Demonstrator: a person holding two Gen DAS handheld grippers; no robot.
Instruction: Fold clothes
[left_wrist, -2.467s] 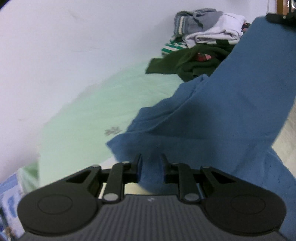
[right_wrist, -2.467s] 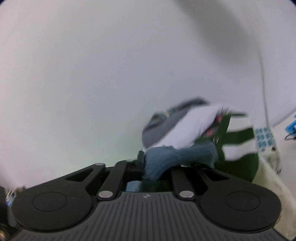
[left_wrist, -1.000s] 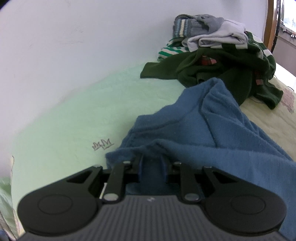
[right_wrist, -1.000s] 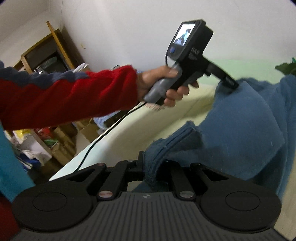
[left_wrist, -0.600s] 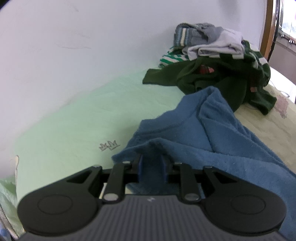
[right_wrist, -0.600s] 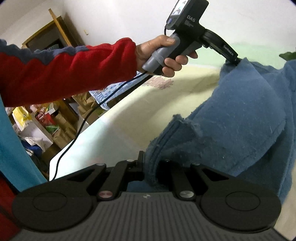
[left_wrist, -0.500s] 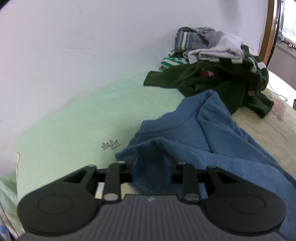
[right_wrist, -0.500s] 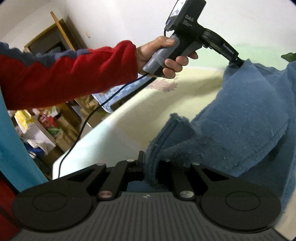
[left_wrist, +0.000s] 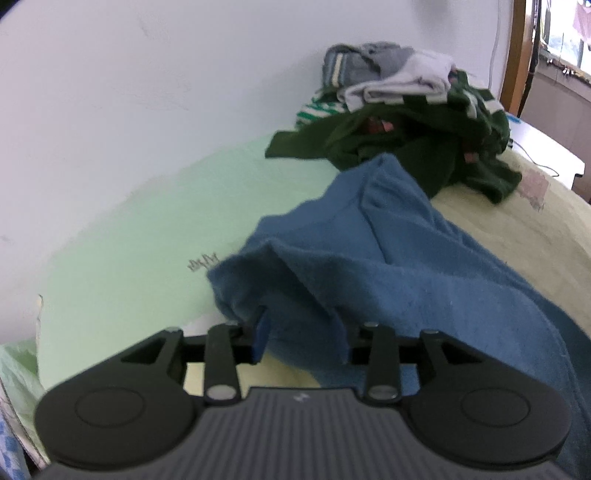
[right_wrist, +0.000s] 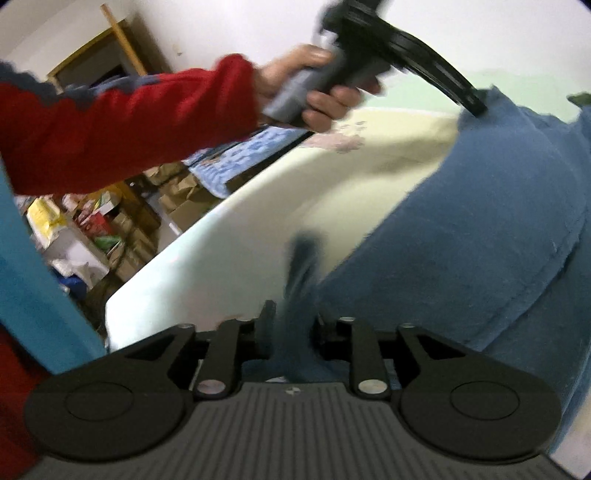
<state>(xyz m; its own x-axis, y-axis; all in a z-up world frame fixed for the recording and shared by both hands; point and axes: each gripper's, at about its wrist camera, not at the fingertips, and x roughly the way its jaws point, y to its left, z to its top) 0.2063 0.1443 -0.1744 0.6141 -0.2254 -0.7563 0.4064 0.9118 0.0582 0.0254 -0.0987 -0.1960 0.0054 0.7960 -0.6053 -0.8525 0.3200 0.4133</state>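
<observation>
Bed (left_wrist: 155, 236): pale green sheet against the white wall (left_wrist: 147, 92), yellowish toward the near side. Blue garment (left_wrist: 424, 266) lies spread across it, running from the left gripper (left_wrist: 301, 341) out toward the clothes pile (left_wrist: 399, 122) at the far end.

Left gripper: jaws opening, a folded edge of the blue garment between them, draped over the right finger; the fabric hangs loose in the gap with the left pad bare. Rest of the garment fans away to the right, touching the bed.

Right gripper (right_wrist: 290, 326): jaws opening, a narrow bunched strip of the same garment (right_wrist: 480, 240) standing up between the fingers; blurred, can't tell if the pads still touch it. Main body of the cloth sits just right of the gripper.

Garment: mid-blue, fleecy knit, creased, stitched hem visible in the right wrist view.

Pile: dark green, green-white striped, grey and white pieces, unfolded.

Person's left hand (right_wrist: 317, 92), red sleeve (right_wrist: 129, 118), grips the left tool's handle; its tip sits at the garment's far edge.
</observation>
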